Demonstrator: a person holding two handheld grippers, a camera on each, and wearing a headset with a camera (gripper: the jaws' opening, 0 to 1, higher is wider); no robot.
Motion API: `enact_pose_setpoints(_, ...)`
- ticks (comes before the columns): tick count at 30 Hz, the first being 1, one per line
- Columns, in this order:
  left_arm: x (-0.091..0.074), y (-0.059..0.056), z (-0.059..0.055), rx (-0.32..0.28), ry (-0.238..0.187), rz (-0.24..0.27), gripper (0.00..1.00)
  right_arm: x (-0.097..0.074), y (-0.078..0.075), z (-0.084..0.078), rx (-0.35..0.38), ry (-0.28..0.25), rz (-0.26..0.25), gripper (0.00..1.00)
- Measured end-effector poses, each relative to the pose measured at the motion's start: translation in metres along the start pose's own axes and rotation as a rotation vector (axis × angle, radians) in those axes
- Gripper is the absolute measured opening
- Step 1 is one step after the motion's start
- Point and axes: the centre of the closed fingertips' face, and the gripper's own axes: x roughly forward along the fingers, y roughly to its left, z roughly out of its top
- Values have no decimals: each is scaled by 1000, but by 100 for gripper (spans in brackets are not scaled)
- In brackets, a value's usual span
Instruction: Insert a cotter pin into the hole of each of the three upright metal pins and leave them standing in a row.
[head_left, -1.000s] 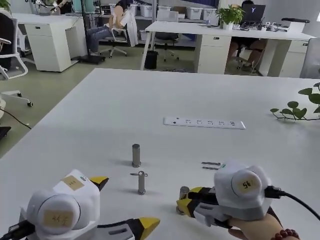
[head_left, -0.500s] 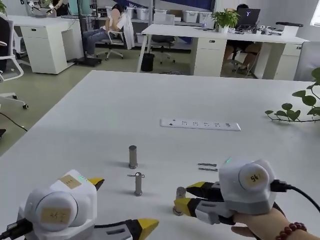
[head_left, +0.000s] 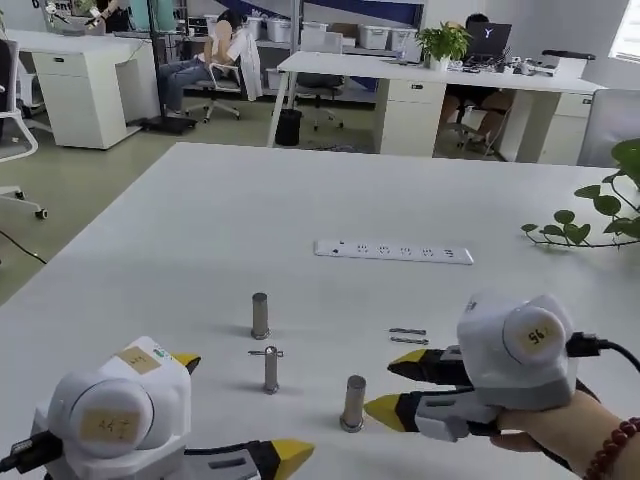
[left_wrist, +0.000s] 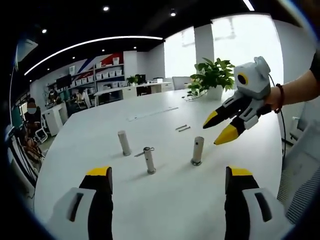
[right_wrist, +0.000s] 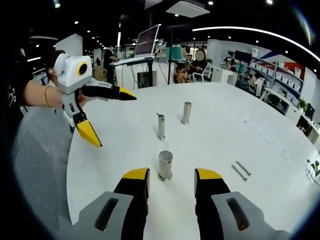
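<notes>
1. Head view: open office, white bench (head_left: 200, 230). The far pin (head_left: 260, 313), middle pin (head_left: 270, 372) and near pin (head_left: 353, 402) stand in a row; the middle one carries a fitted cotter pin (head_left: 264, 352). The right claw (head_left: 395, 388), held low, hovers open and empty just beside the near pin.
2. Left gripper view: the left claw (left_wrist: 167, 172) gapes wide, holding nothing, aimed at the row.
3. Right gripper view: loose cotter pins (right_wrist: 241, 170) lie to the right. Best, I judge, to pinch one by its head and keep it level for the hole.

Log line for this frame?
left claw open | right claw open, facing near pin | middle pin cottered | far pin bare | two cotters loose on table
</notes>
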Motion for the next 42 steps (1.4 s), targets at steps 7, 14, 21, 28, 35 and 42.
enact_pose_setpoints(7,0,-2,5,-8,-25,-9,99,-6,-12,-6,-38,49,17,32)
enact_pose_setpoints(14,1,-3,6,-7,-27,-18,99,-10,-40,-14,-67,138,-9,32)
enact_pose_setpoints(21,0,2,6,-19,-26,-4,99,-6,-69,-13,-39,176,-9,32)
enact_pose_setpoints(28,0,5,3,-35,-16,2,98,5,-87,-18,-32,223,-4,30)
enact_pose_setpoints(35,2,6,1,-47,-5,4,96,21,-101,-26,-28,269,-8,27)
enact_pose_setpoints(42,2,9,0,-72,-10,12,94,33,-116,-39,-1,314,-24,23)
